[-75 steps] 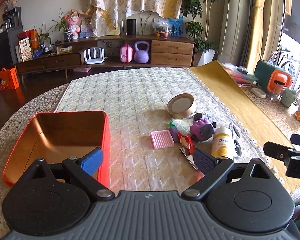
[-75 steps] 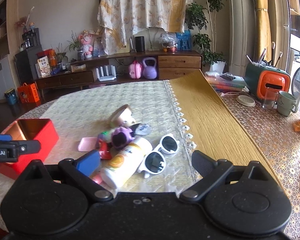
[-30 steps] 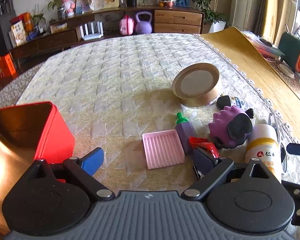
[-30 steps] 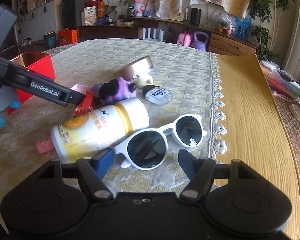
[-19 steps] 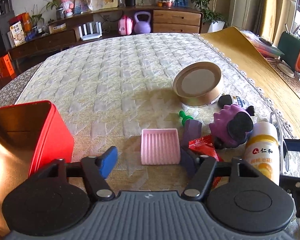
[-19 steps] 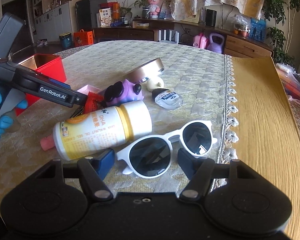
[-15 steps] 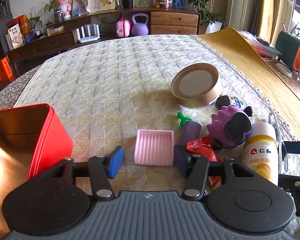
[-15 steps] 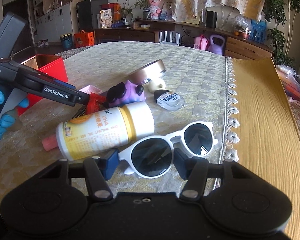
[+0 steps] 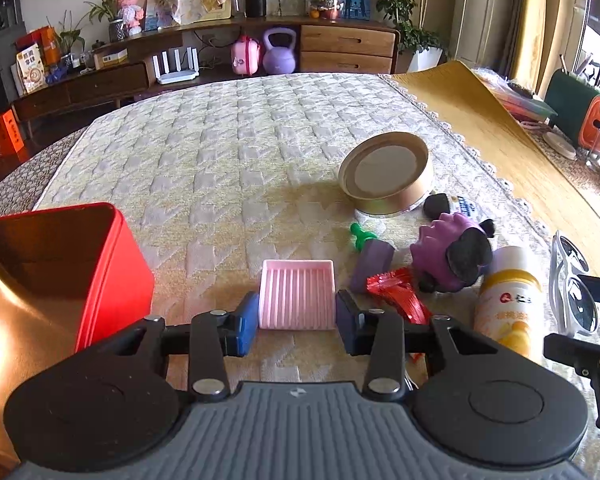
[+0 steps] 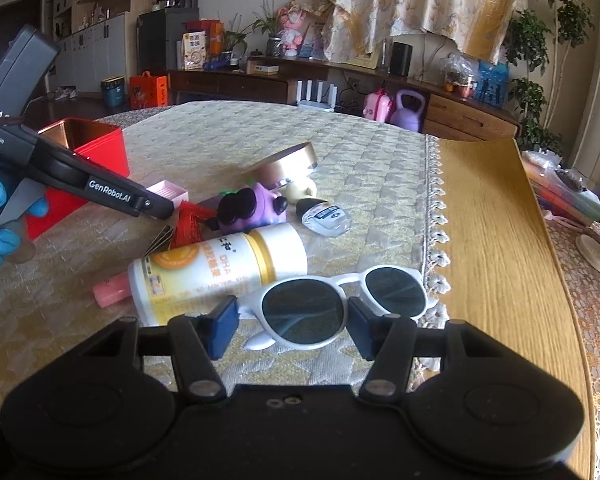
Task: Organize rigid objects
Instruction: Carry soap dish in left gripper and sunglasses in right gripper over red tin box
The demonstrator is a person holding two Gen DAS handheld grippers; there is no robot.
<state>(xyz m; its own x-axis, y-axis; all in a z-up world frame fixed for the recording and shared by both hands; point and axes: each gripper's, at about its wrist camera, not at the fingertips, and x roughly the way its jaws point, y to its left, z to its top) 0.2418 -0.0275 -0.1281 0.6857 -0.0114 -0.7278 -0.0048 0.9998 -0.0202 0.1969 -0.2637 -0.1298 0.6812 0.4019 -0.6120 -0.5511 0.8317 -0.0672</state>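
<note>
Pink ridged tray (image 9: 297, 294) sits clamped in left tongs (image 9: 296, 316); right tongs (image 10: 290, 326) pinch white sunglasses (image 10: 340, 298).

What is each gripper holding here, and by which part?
Left gripper: small pink ribbed plastic tray, by its two side edges. Right gripper: white round-lens sunglasses, across one lens rim.
</note>
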